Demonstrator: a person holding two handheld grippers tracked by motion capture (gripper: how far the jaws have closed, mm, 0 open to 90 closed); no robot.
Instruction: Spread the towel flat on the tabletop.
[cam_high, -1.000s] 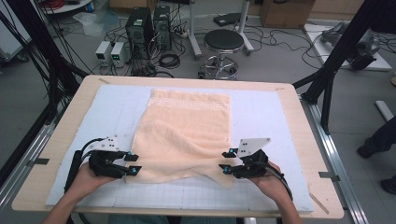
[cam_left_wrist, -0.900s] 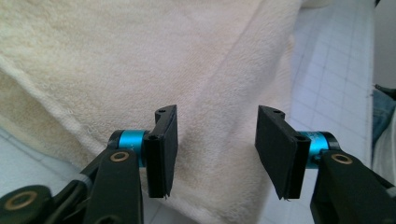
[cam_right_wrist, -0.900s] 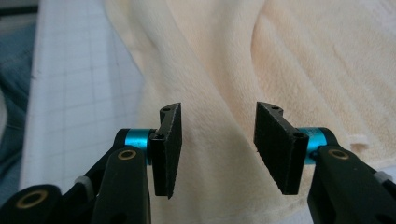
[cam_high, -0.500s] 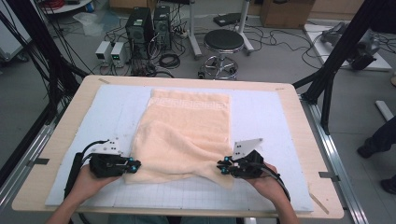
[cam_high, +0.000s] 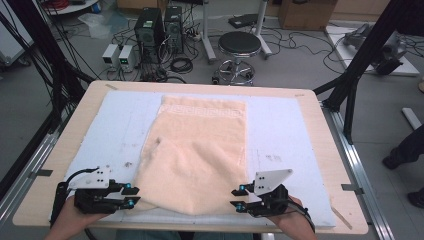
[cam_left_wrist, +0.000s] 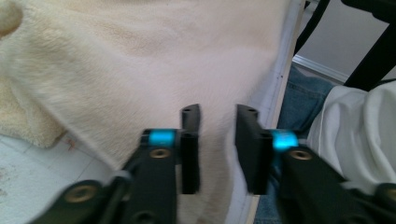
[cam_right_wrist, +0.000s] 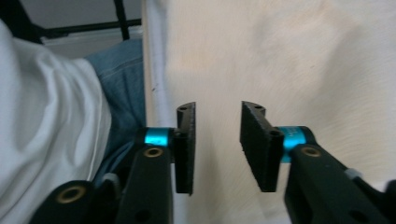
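towel: the peach towel (cam_high: 197, 150) lies flat on the pale mat (cam_high: 280, 130) that covers the table (cam_high: 320, 107), its patterned hem toward the far edge and its rounded, bunched end at the near edge.
long axis: runs from the near edge to the far edge, midway between the table's left and right edges.
left gripper: the left gripper (cam_high: 131, 195) sits at the towel's near left corner, pointing inward across the near edge; seen along its own jaws (cam_left_wrist: 217, 140), the pile is right ahead and under them.
left jaws: spread, having just been opening, with nothing pinched; the cloth lies beyond the gap, not in it.
right gripper: the right gripper (cam_high: 239, 197) mirrors it at the near right corner, pointing inward, just beside the towel's edge (cam_right_wrist: 218, 140).
right jaws: also spread after just opening, with no cloth between the pads.
which hand is nearer: both about equally near, one per near corner.
what the next move turns on: each corner lies inward of its jaws, so a re-grip likely needs a short push toward the towel's middle.
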